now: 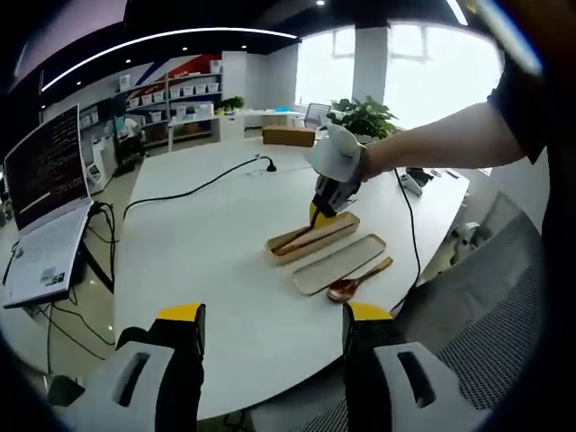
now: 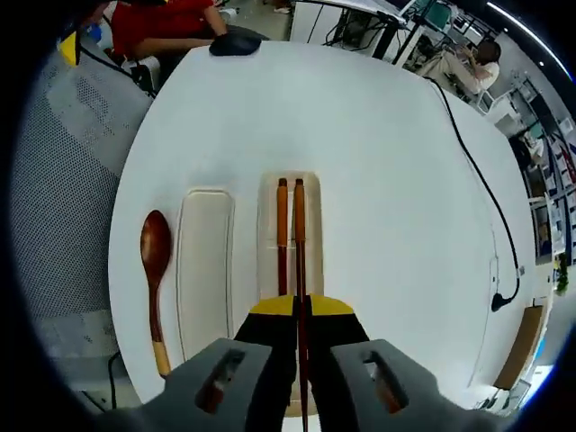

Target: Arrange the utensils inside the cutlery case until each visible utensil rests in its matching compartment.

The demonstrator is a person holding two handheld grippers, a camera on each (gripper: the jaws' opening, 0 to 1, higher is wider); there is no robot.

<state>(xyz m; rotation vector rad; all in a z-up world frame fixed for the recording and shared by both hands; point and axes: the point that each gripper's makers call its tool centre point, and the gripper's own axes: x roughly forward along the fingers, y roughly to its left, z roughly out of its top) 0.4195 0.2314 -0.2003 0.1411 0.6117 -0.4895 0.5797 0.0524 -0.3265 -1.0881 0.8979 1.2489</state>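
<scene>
An open wooden cutlery case [image 1: 326, 232] [image 2: 311, 191] lies on the white table. Its flat lid [image 1: 340, 263] [image 2: 205, 270] rests alongside. A brown wooden spoon [image 1: 358, 281] [image 2: 155, 270] lies on the table beyond the lid, outside both. Two dark chopsticks sit lengthwise in the case: one [image 2: 282, 234] lies free, the other [image 2: 300, 243] runs back between the jaws of my right gripper [image 2: 300, 310] [image 1: 326, 205], which is shut on it just above the case's near end. My left gripper [image 1: 274, 315] is open and holds nothing, low over the table's near edge, well short of the case.
A laptop [image 1: 45, 207] stands off the table's left. A black cable [image 1: 198, 189] [image 2: 486, 193] crosses the table. A black mouse [image 2: 236, 43] lies at the far edge near a seated person in red [image 2: 162, 18]. Mesh chairs [image 1: 504, 315] [image 2: 63, 180] border the table.
</scene>
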